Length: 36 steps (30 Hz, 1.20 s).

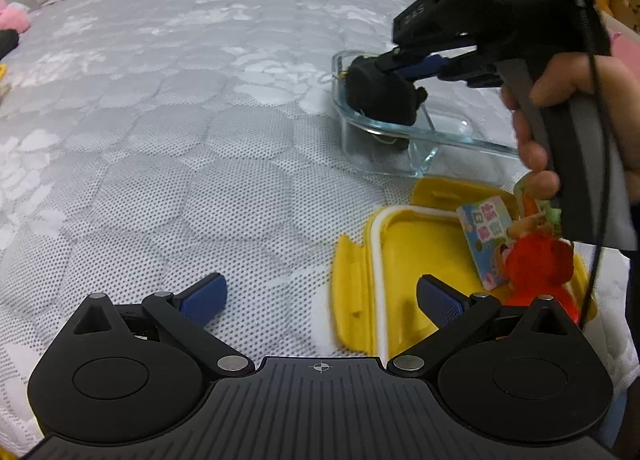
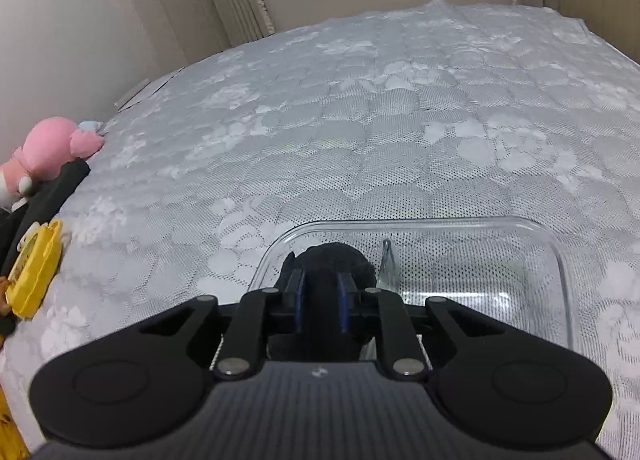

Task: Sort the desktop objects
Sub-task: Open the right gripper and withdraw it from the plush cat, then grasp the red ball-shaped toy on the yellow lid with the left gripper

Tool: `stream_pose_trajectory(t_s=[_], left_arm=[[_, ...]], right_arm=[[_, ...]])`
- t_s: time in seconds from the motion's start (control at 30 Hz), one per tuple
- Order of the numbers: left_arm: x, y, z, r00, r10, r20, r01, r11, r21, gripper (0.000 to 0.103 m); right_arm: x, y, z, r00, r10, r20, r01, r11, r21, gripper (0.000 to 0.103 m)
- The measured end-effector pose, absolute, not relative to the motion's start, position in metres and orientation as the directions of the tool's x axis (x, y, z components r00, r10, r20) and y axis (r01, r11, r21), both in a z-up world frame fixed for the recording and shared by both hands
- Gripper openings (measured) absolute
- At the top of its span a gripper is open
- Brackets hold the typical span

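Note:
My right gripper (image 2: 320, 296) is shut on a black plush toy (image 2: 334, 260) and holds it over the left compartment of a clear glass container (image 2: 556, 252). The left wrist view shows the same gripper (image 1: 404, 67) with the black toy (image 1: 380, 93) partly inside the glass container (image 1: 448, 139). My left gripper (image 1: 320, 296) is open and empty, low over the bed, beside a yellow lid (image 1: 404, 244). A red plush toy (image 1: 536, 264) and a small picture card (image 1: 486, 236) lie on the lid.
Everything rests on a grey-white quilted bed cover (image 1: 180, 139). A pink plush (image 2: 48, 151), dark cloth (image 2: 44, 195) and a yellow object (image 2: 34, 268) lie at the bed's left edge. A wall and window stand behind the bed.

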<state>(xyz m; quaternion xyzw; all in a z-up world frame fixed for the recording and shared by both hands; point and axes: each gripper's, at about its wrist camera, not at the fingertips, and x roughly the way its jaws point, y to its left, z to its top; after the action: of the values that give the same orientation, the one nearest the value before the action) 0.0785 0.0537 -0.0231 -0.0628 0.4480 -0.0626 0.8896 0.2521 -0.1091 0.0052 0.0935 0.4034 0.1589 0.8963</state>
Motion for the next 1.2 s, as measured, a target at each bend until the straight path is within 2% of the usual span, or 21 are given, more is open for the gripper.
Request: stream_pose_trajectory(t_s=[0.07, 0.13, 0.17, 0.2, 0.23, 0.3, 0.4, 0.43, 0.57, 0.67, 0.9, 1.03, 1.2], left_arm=[[0.077, 0.049, -0.02, 0.59, -0.162, -0.791, 0.066, 0.986, -0.152, 0.103], [0.074, 0.043, -0.016, 0.591, -0.154, -0.792, 0.085, 0.988, -0.129, 0.103], [0.073, 0.039, -0.013, 0.594, -0.152, -0.79, 0.093, 0.988, -0.12, 0.103], [0.071, 0.034, -0.01, 0.599, -0.151, -0.786, 0.1, 0.988, -0.115, 0.103], [0.07, 0.029, -0.007, 0.605, -0.151, -0.782, 0.106, 0.988, -0.109, 0.103], [0.066, 0.017, -0.001, 0.612, -0.155, -0.776, 0.129, 0.987, -0.095, 0.103], [0.06, -0.003, 0.002, 0.616, -0.145, -0.775, 0.153, 0.986, -0.064, 0.103], [0.059, -0.008, 0.003, 0.615, -0.142, -0.776, 0.16, 0.986, -0.054, 0.103], [0.049, -0.024, 0.006, 0.621, -0.118, -0.775, 0.169, 0.986, -0.015, 0.103], [0.041, -0.033, 0.012, 0.635, -0.111, -0.765, 0.187, 0.982, 0.012, 0.103], [0.048, -0.063, 0.017, 0.656, -0.097, -0.749, 0.2, 0.979, 0.049, 0.103], [0.048, -0.078, 0.018, 0.636, -0.134, -0.76, 0.234, 0.972, 0.025, 0.103], [0.046, -0.097, 0.012, 0.632, -0.14, -0.762, 0.283, 0.957, 0.059, 0.103]], right_arm=[[0.25, -0.116, 0.014, 0.623, 0.386, -0.681, -0.234, 0.922, 0.31, 0.019], [0.229, -0.13, 0.029, 0.662, 0.389, -0.64, -0.253, 0.92, 0.298, 0.026], [0.214, -0.138, 0.037, 0.688, 0.392, -0.611, -0.272, 0.919, 0.284, 0.03], [0.198, -0.147, 0.044, 0.71, 0.395, -0.582, -0.288, 0.918, 0.272, 0.043], [0.182, -0.158, 0.049, 0.73, 0.396, -0.556, -0.296, 0.918, 0.265, 0.05], [0.147, -0.184, 0.056, 0.765, 0.394, -0.51, -0.297, 0.918, 0.264, 0.052], [0.104, -0.222, 0.053, 0.789, 0.386, -0.477, -0.261, 0.915, 0.308, 0.071], [0.093, -0.232, 0.05, 0.79, 0.387, -0.475, -0.251, 0.912, 0.325, 0.073], [0.068, -0.258, 0.037, 0.781, 0.385, -0.492, -0.224, 0.908, 0.354, 0.073], [0.066, -0.262, 0.032, 0.782, 0.359, -0.509, -0.212, 0.922, 0.325, 0.077], [0.06, -0.265, 0.03, 0.784, 0.358, -0.507, -0.228, 0.926, 0.3, 0.078], [0.06, -0.272, 0.032, 0.786, 0.366, -0.497, -0.219, 0.918, 0.33, 0.079], [0.061, -0.274, 0.031, 0.784, 0.365, -0.502, -0.214, 0.918, 0.333, 0.081]])
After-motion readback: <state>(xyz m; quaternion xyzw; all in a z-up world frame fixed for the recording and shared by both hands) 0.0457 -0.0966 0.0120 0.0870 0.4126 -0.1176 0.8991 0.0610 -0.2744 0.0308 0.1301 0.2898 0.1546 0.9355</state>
